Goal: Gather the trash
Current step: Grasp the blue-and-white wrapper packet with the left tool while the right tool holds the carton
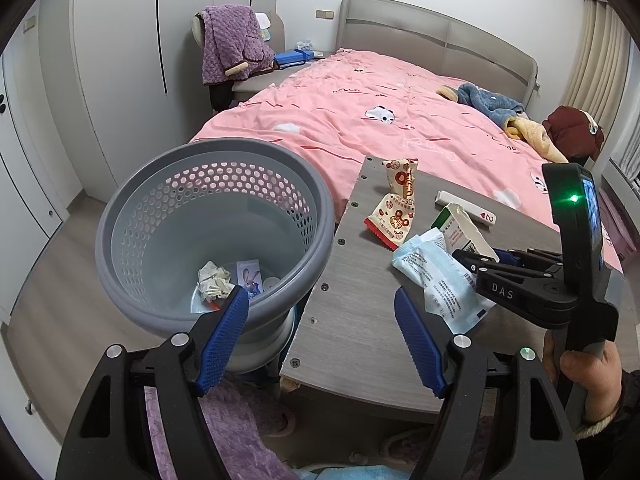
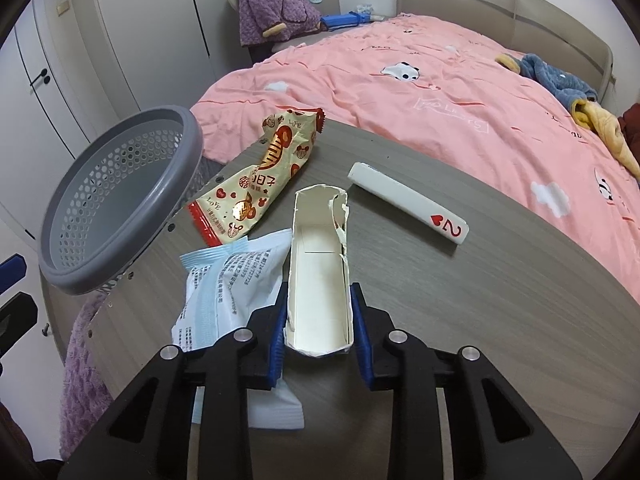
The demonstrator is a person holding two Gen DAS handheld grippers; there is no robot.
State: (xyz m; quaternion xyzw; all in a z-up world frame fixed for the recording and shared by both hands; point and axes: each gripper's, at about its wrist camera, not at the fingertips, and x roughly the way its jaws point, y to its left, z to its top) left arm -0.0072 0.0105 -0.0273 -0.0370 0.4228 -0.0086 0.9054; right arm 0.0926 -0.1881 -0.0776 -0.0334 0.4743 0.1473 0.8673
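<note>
A torn white carton [image 2: 318,264] lies open-side up on the grey wooden table [image 2: 480,300], and my right gripper [image 2: 319,300] is shut on its near end, one blue pad against each side. In the left wrist view that right gripper [image 1: 476,260] reaches in from the right over the carton [image 1: 460,228]. A cream-and-red snack wrapper [image 2: 260,184] and a pale blue packet [image 2: 224,280] lie left of the carton. Beyond it lies a long white box [image 2: 408,204] marked with a red heart and a 2. My left gripper [image 1: 320,296] hangs open and empty over the table's left edge, beside the grey perforated bin [image 1: 160,240].
Crumpled paper [image 1: 214,280] and a cartoon card [image 1: 248,276] lie in the bin. A bed with a pink cover [image 1: 360,112] stands behind the table. A chair draped in purple fleece [image 1: 228,44] stands by the wardrobe. A hand [image 1: 584,368] holds the right gripper.
</note>
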